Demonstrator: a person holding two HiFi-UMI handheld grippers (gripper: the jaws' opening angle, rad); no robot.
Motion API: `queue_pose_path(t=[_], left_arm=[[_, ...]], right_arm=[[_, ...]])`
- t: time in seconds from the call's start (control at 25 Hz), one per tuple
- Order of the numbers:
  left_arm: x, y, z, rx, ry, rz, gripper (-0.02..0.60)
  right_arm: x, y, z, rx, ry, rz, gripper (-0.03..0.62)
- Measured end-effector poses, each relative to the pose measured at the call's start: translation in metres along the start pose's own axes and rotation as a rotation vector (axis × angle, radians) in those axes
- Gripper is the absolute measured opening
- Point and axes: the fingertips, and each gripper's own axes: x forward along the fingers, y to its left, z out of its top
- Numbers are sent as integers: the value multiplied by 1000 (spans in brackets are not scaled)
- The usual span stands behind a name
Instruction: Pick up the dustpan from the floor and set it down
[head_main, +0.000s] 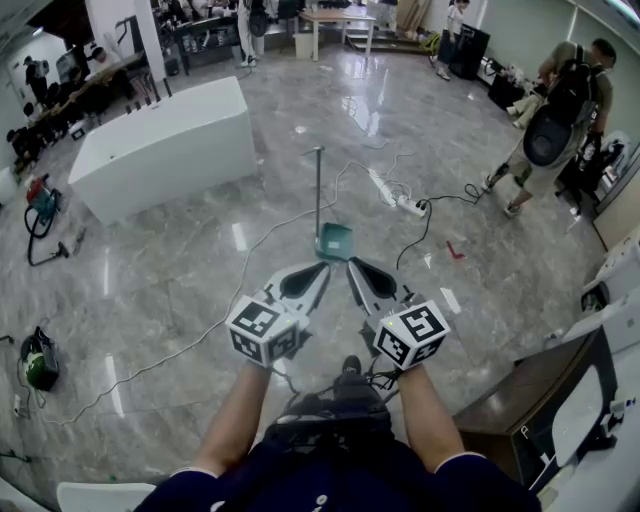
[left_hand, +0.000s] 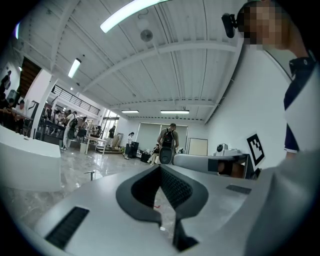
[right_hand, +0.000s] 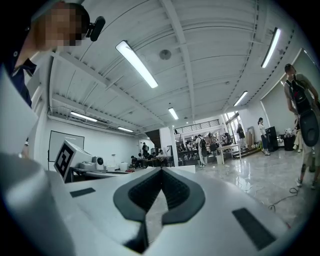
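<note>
The green dustpan (head_main: 334, 241) stands on the grey marble floor straight ahead, its thin handle (head_main: 318, 190) rising upright from it. Both grippers are held level side by side just short of it, their tips close to the pan's near edge but not touching it. My left gripper (head_main: 322, 268) (left_hand: 160, 168) is shut with nothing between its jaws. My right gripper (head_main: 351, 264) (right_hand: 161, 170) is shut and empty as well. Neither gripper view shows the pan itself.
A long white counter (head_main: 160, 150) stands at the back left. A power strip (head_main: 400, 203) with trailing cables lies right of the dustpan, near a red mark (head_main: 455, 250). A person with a backpack (head_main: 552, 130) stands far right. White equipment (head_main: 610, 330) lines the right edge.
</note>
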Motion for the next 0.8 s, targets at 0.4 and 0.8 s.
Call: queue_pose_path(t=[0.4,0.8], left_arm=[[13,16,-13,-9,10,-32,12],[63,54,-14,-10,16,-26,12]], right_arm=[[14,-11,-4,0,11,-12,6],[52,-61,-5,0,1,-1,6]])
